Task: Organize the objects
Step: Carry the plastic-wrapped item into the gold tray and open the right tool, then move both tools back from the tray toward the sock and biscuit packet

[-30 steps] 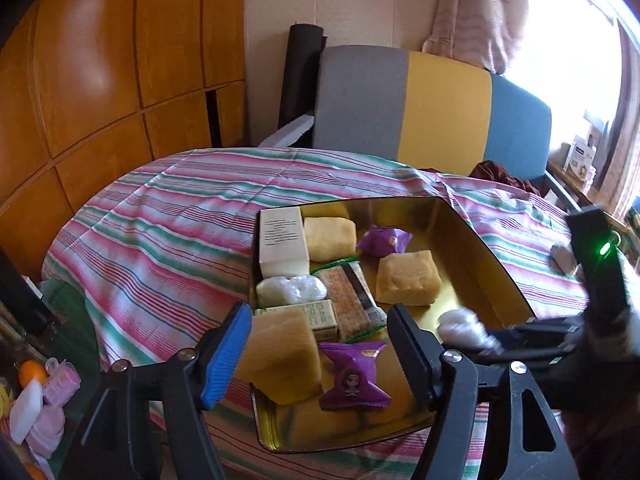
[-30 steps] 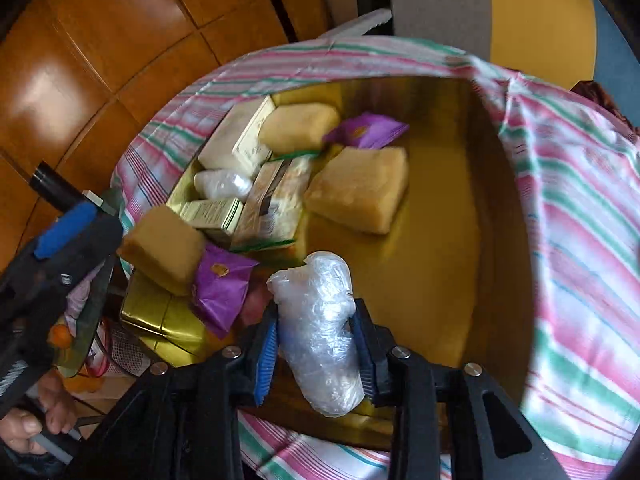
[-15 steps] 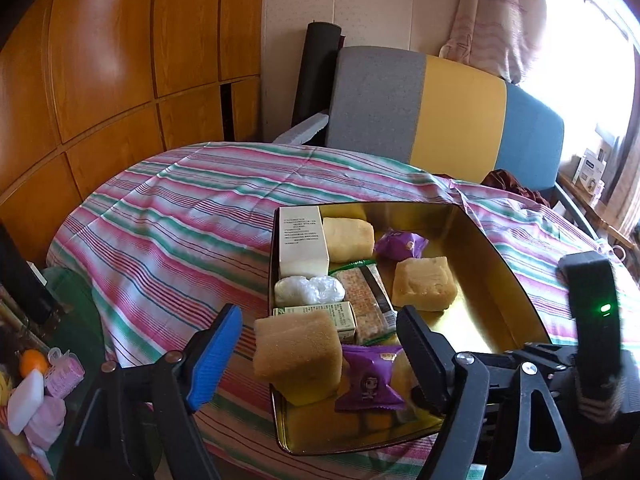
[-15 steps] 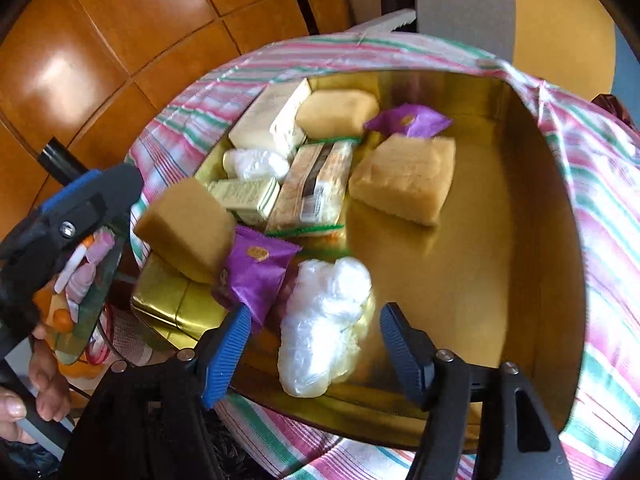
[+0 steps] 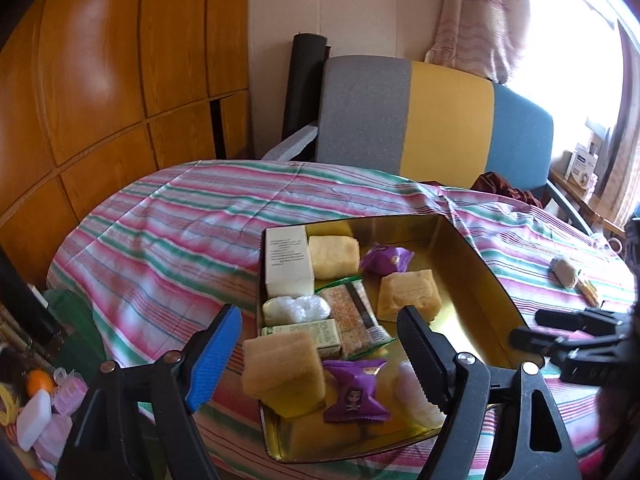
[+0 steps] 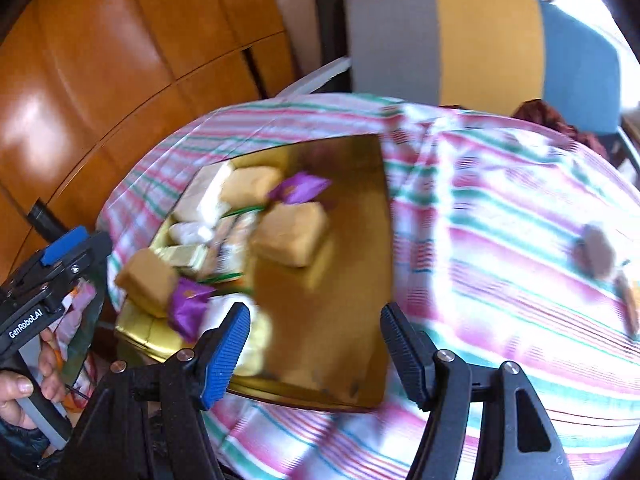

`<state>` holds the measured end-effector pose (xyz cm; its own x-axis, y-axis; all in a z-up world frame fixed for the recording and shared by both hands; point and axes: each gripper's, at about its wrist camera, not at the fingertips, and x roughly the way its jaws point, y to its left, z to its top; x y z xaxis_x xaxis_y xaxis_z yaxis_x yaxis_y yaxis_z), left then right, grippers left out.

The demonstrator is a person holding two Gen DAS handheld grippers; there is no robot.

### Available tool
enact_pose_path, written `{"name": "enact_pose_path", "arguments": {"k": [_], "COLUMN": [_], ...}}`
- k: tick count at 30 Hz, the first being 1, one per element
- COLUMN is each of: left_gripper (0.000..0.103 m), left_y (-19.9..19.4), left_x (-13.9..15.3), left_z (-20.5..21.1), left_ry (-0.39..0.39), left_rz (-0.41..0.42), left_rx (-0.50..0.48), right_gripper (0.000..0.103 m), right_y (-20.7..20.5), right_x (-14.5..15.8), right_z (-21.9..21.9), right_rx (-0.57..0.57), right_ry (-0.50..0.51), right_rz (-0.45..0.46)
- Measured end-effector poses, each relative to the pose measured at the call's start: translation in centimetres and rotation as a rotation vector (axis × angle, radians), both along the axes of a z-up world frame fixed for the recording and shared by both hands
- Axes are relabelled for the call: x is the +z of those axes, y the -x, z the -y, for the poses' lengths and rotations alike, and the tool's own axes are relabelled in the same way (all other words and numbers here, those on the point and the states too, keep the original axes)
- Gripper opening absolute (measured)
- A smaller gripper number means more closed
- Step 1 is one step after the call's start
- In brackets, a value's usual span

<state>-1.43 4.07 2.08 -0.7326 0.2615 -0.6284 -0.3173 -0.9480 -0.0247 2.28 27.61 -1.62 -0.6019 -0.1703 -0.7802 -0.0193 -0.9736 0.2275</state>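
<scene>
A gold tin tray (image 5: pixel 472 280) sits on the striped tablecloth and holds several items: yellow sponge blocks (image 5: pixel 282 364), purple wrapped sweets (image 5: pixel 354 386), a white box (image 5: pixel 288 260), and a clear-wrapped white item (image 5: pixel 412 390) at its near edge. My left gripper (image 5: pixel 316 352) is open and empty, hovering just before the tray's near end. My right gripper (image 6: pixel 314 350) is open and empty above the tray's (image 6: pixel 360 280) near right part; the view is blurred. A small grey-brown wrapped item (image 5: pixel 564 271) lies on the cloth right of the tray, also in the right wrist view (image 6: pixel 594 248).
A grey, yellow and blue chair back (image 5: pixel 432 116) stands behind the round table. Wooden panelling (image 5: pixel 100 92) fills the left. Toys and clutter (image 5: pixel 40 404) lie low at the left. A thin stick-like item (image 5: pixel 588 288) lies beside the grey-brown item.
My right gripper opened, left the clear-wrapped white item in the tray's near edge, and pulled back to the right. My left gripper drew back slightly, still open.
</scene>
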Motion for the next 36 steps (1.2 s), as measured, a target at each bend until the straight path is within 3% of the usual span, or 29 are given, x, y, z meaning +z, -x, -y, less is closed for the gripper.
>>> {"name": "enact_pose_path", "arguments": {"k": [21, 30, 36], "left_gripper": [0.082, 0.083, 0.083], "left_y": [0.0, -0.5, -1.0], "left_x": [1.5, 1.0, 0.3], "left_z": [-11.0, -15.9, -19.2], "left_ry": [0.07, 0.071, 0.07], "left_rz": [-0.035, -0.003, 0.037], "left_rx": [-0.242, -0.343, -0.402], "right_gripper": [0.069, 0.073, 0.075], "right_y": [-5.4, -6.8, -5.6], "right_x": [0.3, -1.7, -3.4], "right_z": [-22.1, -29.4, -31.9], "right_rx": [-0.447, -0.508, -0.485], "right_ry": [-0.144, -0.219, -0.253], "right_rz": [0.097, 0.188, 0.244]}}
